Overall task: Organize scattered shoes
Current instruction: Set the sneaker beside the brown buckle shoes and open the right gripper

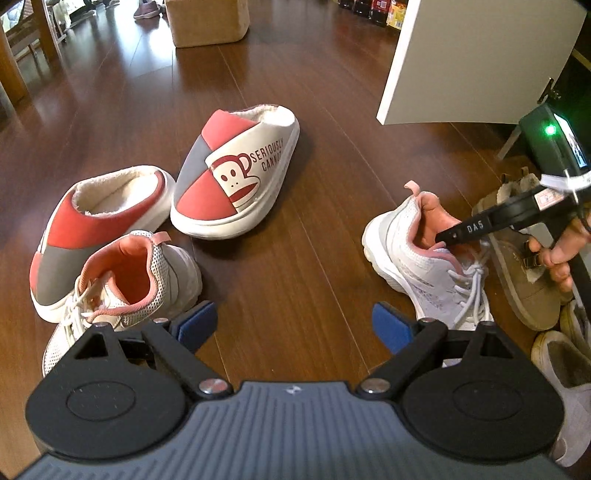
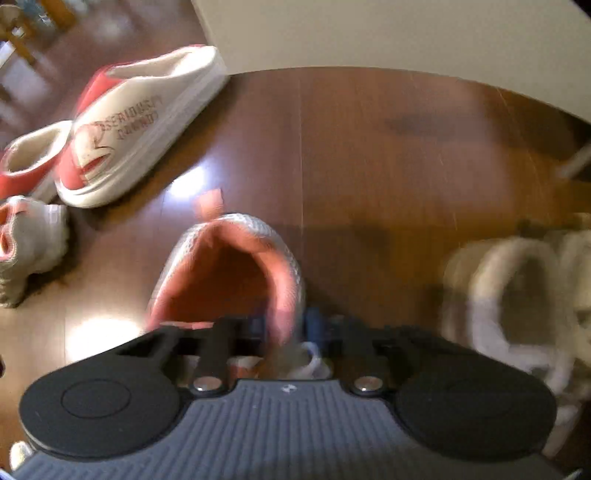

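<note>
White mesh sneaker [image 2: 225,273] sits centre frame, its pink collar pinched by the right gripper [image 2: 291,328]; left gripper [image 1: 295,325] spread over bare floor [image 1: 295,240].

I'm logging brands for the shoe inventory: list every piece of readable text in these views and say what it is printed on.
"SERIOUSLY CANNOT": on the side of the red, grey and cream monkey-print slipper.
"DAS": on the black finger of the right claw at the white mesh sneaker with pink lining.
Red-bordered sticker on that claw's arm: too small to read.
Packages at the top edge: too small to read.
</note>
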